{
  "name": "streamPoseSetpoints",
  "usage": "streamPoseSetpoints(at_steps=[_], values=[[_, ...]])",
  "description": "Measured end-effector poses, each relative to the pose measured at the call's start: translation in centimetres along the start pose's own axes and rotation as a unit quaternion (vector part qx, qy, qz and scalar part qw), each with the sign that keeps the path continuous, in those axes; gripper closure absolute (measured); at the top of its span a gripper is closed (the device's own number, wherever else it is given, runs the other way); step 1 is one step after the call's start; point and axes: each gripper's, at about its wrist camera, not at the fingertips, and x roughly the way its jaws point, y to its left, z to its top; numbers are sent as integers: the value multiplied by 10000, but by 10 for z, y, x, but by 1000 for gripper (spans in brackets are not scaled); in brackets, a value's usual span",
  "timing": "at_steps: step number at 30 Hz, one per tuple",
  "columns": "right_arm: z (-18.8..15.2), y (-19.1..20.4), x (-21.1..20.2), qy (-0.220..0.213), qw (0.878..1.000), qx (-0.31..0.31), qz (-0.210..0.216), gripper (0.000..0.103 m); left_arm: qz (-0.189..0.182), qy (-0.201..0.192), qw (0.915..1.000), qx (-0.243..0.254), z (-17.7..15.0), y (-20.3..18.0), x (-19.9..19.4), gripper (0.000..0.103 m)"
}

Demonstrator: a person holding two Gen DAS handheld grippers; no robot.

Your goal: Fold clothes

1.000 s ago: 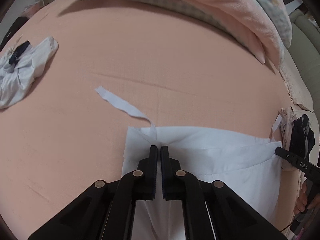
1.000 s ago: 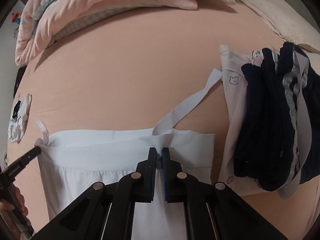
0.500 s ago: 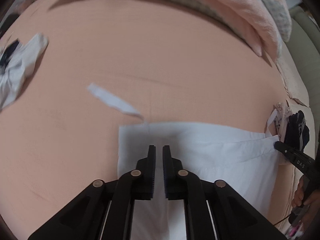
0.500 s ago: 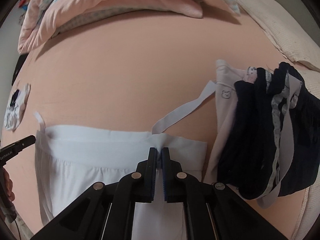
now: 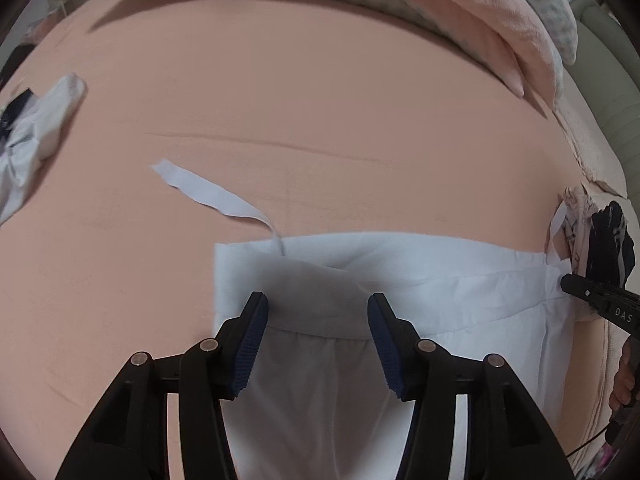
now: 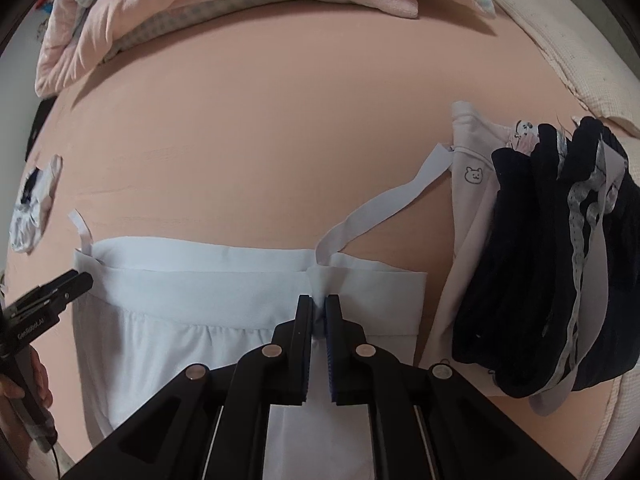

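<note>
1. Left wrist view: the left gripper (image 5: 316, 310) has just been opening; its jaws stand wide apart above the white garment (image 5: 420, 276), gripping nothing. The garment lies flat on the near part of the peach bed sheet (image 5: 300, 92), one strap (image 5: 208, 192) trailing far-left. At the right edge the right gripper (image 5: 570, 283) shows the letters "DAS".

2. Right wrist view: the right gripper (image 6: 319, 312) has just been opening slightly, yet a fold of the garment's waistband (image 6: 200, 268) remains pinched between its pads. At left, the left gripper (image 6: 86, 278) bears small writing, seemingly "GenRobot.AI". A pile of dark and pale clothes (image 6: 540, 264) lies right; one pale piece carries a printed bear face.
</note>
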Motion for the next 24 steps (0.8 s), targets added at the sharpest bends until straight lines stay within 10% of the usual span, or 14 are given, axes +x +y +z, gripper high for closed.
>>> streamPoseSetpoints(at_steps=[3,6,24], values=[[-7,-1,9,144,9999,-22,-35,74,498,-15,9980,382,-4,-11,7,70],[-16,-3,12,94,9999,37,-33,98,538,-133,9983,160,-3,-4,0,98],[5,-5,-19,-595,9976,313,185,99,164,-551,9983,-78,26,3,-10,100]])
